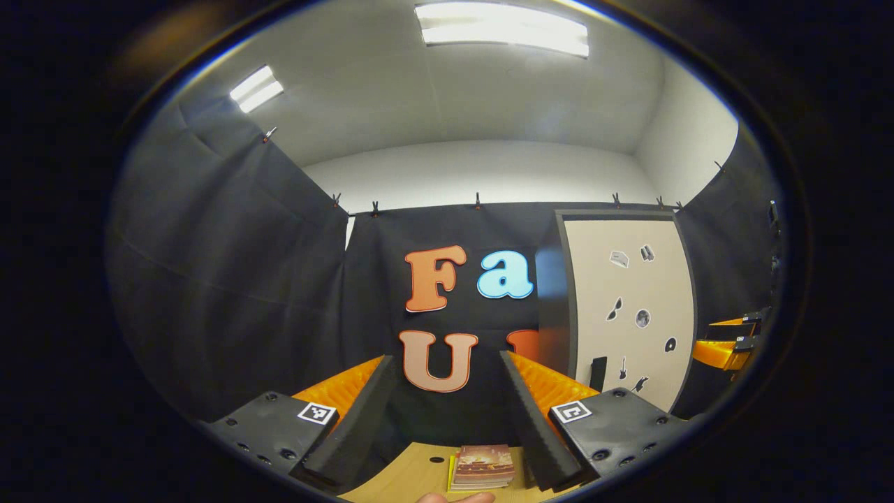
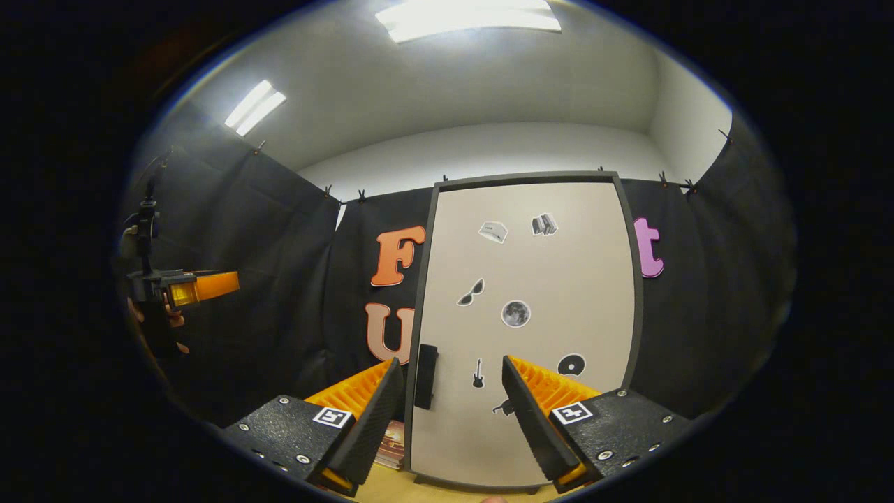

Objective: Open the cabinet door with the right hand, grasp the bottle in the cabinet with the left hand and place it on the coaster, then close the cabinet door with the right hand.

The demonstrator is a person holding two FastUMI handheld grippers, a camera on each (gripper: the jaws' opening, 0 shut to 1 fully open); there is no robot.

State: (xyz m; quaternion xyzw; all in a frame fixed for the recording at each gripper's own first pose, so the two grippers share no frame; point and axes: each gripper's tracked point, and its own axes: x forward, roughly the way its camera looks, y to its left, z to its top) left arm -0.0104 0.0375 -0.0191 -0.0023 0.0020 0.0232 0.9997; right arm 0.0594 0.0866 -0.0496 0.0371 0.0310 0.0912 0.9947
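The cabinet [image 2: 524, 279] stands straight ahead in the right gripper view, its pale door shut, with a dark handle [image 2: 424, 376] low on the left edge. My right gripper [image 2: 452, 360] is open in front of the door, a short way off, the handle just right of its left finger. Whatever is inside the cabinet is hidden by the door. In the left gripper view my left gripper [image 1: 444, 356] is open, and a small stack of coasters [image 1: 482, 467] lies on the wooden table [image 1: 419, 475] between its fingers. The cabinet [image 1: 628, 307] stands to its right.
Black cloth walls close the booth behind and on both sides. Stickers dot the cabinet door. The left gripper [image 2: 202, 285], held by a hand, hangs at the far left of the right gripper view. The right gripper [image 1: 726, 346] sits at the far right edge of the left gripper view.
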